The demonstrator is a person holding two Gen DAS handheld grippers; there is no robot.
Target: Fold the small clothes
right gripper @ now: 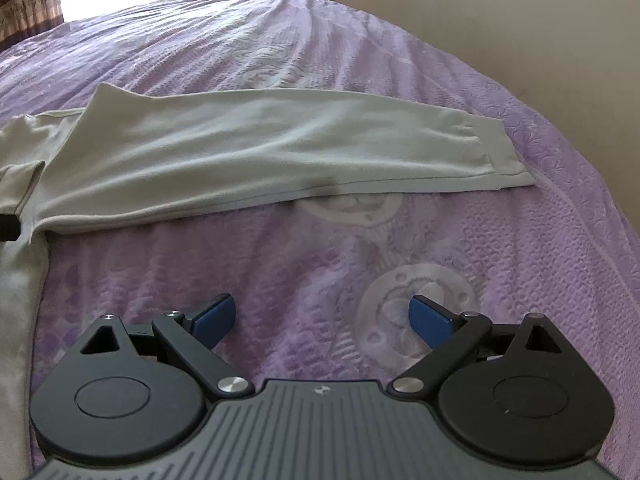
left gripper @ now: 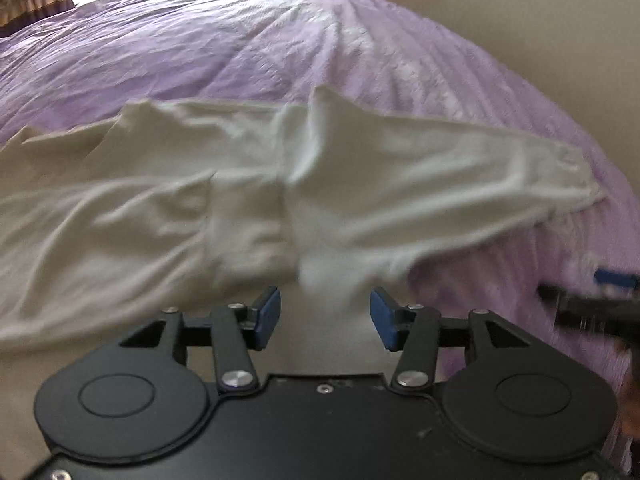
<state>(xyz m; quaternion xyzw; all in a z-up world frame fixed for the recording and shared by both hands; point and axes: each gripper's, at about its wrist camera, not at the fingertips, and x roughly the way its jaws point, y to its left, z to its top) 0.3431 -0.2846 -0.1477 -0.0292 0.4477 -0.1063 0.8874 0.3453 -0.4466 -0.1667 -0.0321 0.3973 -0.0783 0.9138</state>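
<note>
While the white garment [left gripper: 248,184] lies spread across the purple bedspread [left gripper: 224,40], the left gripper [left gripper: 325,316] sits low over its near edge, blue pads [left gripper: 267,316] parted, nothing pinched between them, though a blurred bunch of white cloth rises just ahead of the gap. From the left wrist view the fabric is rumpled, one sleeve [left gripper: 460,176] stretching off to the right with its cuff resting on the bedspread. Over on the right edge of that view, the other tool shows as a dark, blurred shape with a bit of blue. Switch to the right wrist view: the right gripper [right gripper: 322,322] has its jaws spread wide, blue fingers [right gripper: 430,318] well apart, hovering over bare patterned bedspread and gripping nothing. The sleeve [right gripper: 260,152] lies flat and fairly smooth ahead of it, apart from the fingers, its cuff pointing right. A beige wall [right gripper: 500,20] runs along the far side, patterned curtains [right gripper: 24,0] hang at upper left beside bright light.
</note>
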